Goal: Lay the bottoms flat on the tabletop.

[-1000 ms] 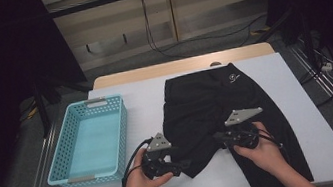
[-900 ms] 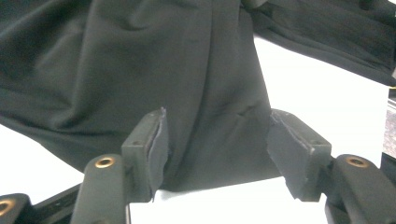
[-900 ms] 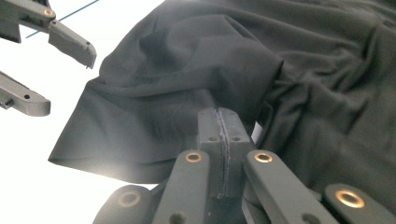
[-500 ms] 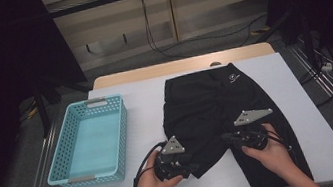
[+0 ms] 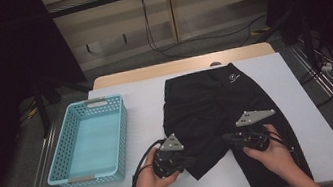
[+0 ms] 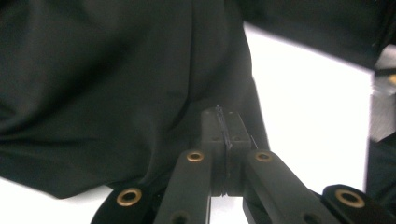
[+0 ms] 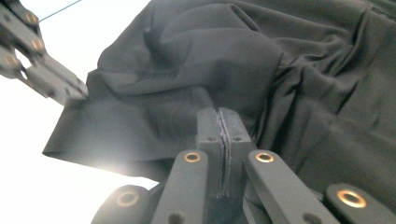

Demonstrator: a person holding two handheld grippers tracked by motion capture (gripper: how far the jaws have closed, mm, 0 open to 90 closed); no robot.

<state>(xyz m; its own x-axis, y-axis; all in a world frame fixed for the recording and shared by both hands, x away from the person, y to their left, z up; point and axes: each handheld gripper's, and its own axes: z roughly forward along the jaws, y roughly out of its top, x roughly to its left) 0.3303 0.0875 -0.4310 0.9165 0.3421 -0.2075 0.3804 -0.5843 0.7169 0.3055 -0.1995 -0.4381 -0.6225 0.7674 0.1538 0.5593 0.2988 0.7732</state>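
Left hand: at the near table edge, wrapped round the body of the left gripper.
Left gripper: jaws have just been closing and now meet with no gap; in the left gripper view the pads sit at the hem of the black garment. Fabric lies against the tips, probably pinched (a thin fold between the pads cannot be made out for certain).
Right hand: near edge, on the garment's right half, holding the right gripper.
Right gripper: jaws pressed together; in the right gripper view the tips bury into folds of the dark cloth, so it reads as clamped on the fabric.
Gripper spacing: the two tools face each other across the lower left leg of the garment, near but apart; the left gripper's linkage shows at the cloth's edge in the right gripper view.
Black garment: a pair of black shorts or similar, spread on the white table top, right of centre. The near left corner is bunched between the tools; the far end, with a small white logo, lies flat.
Basket: turquoise, mesh-walled, on the table's left side, well apart from the garment, just left of the left hand.
Cables: black, trailing from each gripper toward the near edge.
Far: wooden table strip, then floor with loose cables.
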